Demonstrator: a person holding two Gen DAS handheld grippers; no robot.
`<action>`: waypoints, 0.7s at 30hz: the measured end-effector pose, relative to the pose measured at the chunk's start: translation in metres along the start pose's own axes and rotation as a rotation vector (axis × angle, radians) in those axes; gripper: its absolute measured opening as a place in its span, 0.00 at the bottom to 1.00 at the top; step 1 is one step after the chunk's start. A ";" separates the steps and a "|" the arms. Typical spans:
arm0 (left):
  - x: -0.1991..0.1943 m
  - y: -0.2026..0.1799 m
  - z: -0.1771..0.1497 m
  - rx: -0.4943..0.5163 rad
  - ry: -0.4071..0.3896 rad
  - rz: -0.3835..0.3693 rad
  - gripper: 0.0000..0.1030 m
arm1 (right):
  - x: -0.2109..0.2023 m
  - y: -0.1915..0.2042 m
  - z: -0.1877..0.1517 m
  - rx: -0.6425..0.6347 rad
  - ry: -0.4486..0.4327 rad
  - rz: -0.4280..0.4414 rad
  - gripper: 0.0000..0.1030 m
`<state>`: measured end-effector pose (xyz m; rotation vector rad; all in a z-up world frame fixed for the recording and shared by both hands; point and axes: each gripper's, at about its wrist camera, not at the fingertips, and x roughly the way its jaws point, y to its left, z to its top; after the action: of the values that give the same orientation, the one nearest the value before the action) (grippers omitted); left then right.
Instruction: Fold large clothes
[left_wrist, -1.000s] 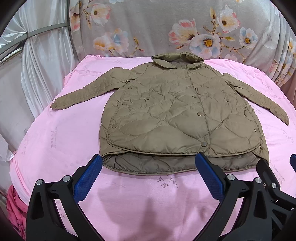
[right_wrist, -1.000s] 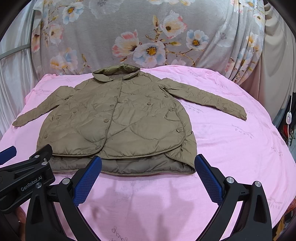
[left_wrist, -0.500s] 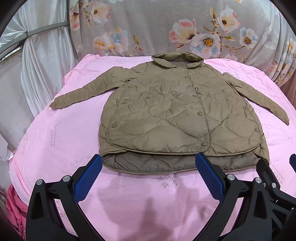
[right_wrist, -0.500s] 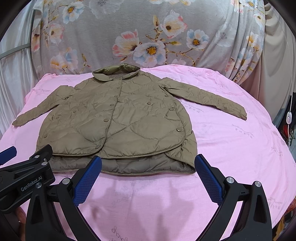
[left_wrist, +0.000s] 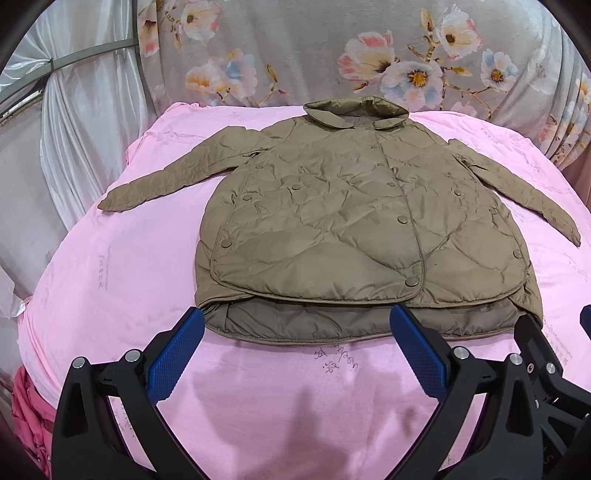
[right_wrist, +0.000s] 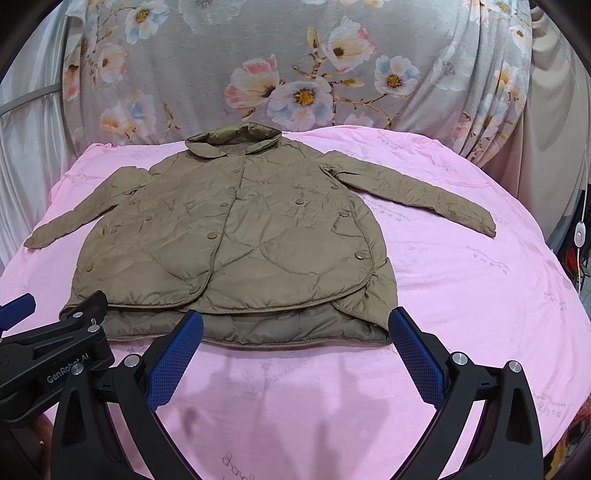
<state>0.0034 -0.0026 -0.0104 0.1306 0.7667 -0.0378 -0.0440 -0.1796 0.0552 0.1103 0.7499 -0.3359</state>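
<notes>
- Quilted olive jacket (left_wrist: 354, 229) lies flat, front up and snapped shut, on the pink sheet (left_wrist: 110, 295) of the bed, both sleeves spread out to the sides.
- Long axis runs straight away from you: hem nearest, collar (left_wrist: 356, 109) at the far end against the floral fabric (left_wrist: 332, 48).
- Left claw (left_wrist: 295, 349) hangs wide open with nothing in it, just short of the hem, roughly across the hem's left and middle part.
- Right claw (right_wrist: 295, 349) is also spread and empty, just short of the hem, lined up with the hem's right part.
- Left sleeve (left_wrist: 177, 177) points out left, so it's nearer your left claw; right sleeve (right_wrist: 413, 195) mirrors it on the right.
- No fold made yet. My read: sleeves go in first, each with its own-side claw, then hem up toward the collar.
</notes>
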 end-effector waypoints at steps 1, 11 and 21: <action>0.001 0.000 0.000 0.000 0.003 0.000 0.95 | 0.000 0.001 0.000 0.000 0.002 0.001 0.95; 0.006 0.003 0.003 -0.026 -0.022 -0.019 0.95 | 0.008 0.004 0.001 -0.006 0.012 0.006 0.95; 0.025 -0.004 0.008 0.007 0.018 0.005 0.95 | 0.027 0.004 0.005 -0.009 0.039 0.017 0.95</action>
<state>0.0269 -0.0069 -0.0224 0.1397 0.7842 -0.0346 -0.0207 -0.1836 0.0407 0.1147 0.7890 -0.3152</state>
